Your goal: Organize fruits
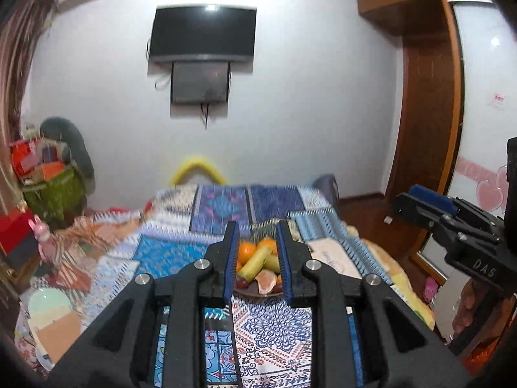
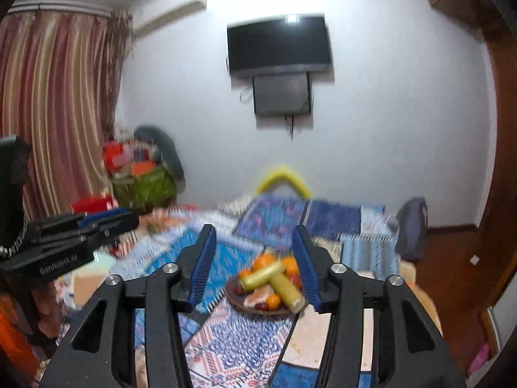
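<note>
Held the left gripper (image 1: pixel 257 258) open and empty above the near bedspread (image 1: pixel 168 252), the fruit plate (image 1: pixel 255 291) framed beyond its fingers. Kept the right gripper (image 2: pixel 255 265) parted too, gripping nothing, plate (image 2: pixel 239 300) just past its tips. Found bananas (image 2: pixel 278 283) and oranges (image 2: pixel 263 260) heaped mid-bed, well clear of the right edge. Saw open cloth left and far.

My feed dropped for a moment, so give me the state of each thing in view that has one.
left claw: open, empty, above the bed.
right claw: open, empty.
fruit plate: on the bedspread, loaded.
bananas: lying across the pile.
oranges: on the plate.
TV: screen dark.
curtain: drawn.
</note>
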`<state>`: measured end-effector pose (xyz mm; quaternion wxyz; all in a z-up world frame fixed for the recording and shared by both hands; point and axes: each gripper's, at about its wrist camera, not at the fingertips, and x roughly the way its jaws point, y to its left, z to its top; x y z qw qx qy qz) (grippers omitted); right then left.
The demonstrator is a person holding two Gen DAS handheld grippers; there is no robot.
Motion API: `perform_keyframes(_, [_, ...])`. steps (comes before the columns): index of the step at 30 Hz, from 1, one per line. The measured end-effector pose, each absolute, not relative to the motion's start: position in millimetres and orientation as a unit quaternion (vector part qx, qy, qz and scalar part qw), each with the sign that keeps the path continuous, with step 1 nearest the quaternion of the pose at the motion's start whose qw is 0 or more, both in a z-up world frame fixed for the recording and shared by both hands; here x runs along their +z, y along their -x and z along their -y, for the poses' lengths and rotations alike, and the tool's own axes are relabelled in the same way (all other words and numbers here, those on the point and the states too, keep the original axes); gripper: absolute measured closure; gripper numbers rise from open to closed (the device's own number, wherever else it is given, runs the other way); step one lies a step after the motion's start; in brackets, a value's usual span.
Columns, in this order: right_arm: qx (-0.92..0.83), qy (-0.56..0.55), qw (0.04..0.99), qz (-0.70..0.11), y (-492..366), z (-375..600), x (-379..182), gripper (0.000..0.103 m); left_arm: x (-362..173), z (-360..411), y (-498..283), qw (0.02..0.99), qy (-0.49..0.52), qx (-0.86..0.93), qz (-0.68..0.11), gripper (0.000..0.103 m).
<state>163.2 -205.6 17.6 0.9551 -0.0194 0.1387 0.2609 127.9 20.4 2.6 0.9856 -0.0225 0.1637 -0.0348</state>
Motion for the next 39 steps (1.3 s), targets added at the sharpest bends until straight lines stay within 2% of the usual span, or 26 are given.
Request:
perform_keyframes(2, [0.260,0.014,0.958,-0.118,-146.4,209.7,29.8,0.055,13.2,-14.7,-111.1,0.988,0.017,-0.034,-0.150,0.076])
perform_keyframes(4, [0.259,0.011,0.961,-0.100,-130.3,211.9,39.4,0.055,21.1,-10.8,-97.5,0.990,0.014,-0.032,-0.135,0.058])
perform_keyframes(6, [0.253,0.011,0.964,-0.081,-113.5,213.9,48.3,0.051,28.4,-7.3,-82.7,0.993,0.011,-0.027,-0.116,0.047])
perform_keyframes(8, [0.247,0.009,0.966,-0.069,-104.6,215.0,51.4,0.040,35.1,-3.6,-69.4,0.995,0.006,-0.025,-0.099,0.044])
perform_keyframes(11, [0.239,0.000,0.970,-0.049,-91.9,216.6,56.5,0.030,41.6,0.4,-54.7,0.996,0.002,-0.025,-0.082,0.032])
perform_keyframes(13, [0.234,-0.006,0.971,-0.042,-88.7,218.4,56.5,0.021,43.5,2.0,-48.5,0.997,0.000,-0.024,-0.075,0.015])
perform_keyframes(15, [0.228,-0.009,0.973,-0.035,-84.2,219.1,57.1,0.017,45.4,1.3,-41.9,0.997,0.003,-0.023,-0.067,0.007])
perform_keyframes(18, [0.225,-0.007,0.974,-0.032,-82.3,216.6,55.9,0.010,46.8,1.8,-37.1,0.998,0.003,-0.014,-0.060,0.003])
perform_keyframes(19, [0.224,-0.009,0.974,-0.030,-79.6,218.2,54.6,0.002,46.9,1.7,-35.8,0.998,0.002,-0.011,-0.058,0.002])
perform_keyframes(20, [0.222,-0.013,0.975,-0.026,-78.9,218.3,53.5,0.000,47.3,2.0,-33.2,0.998,0.001,-0.008,-0.056,0.001])
perform_keyframes(39, [0.206,-0.006,0.978,-0.026,-64.3,223.3,46.0,0.000,45.0,5.4,-27.7,0.999,-0.002,-0.001,-0.050,0.000])
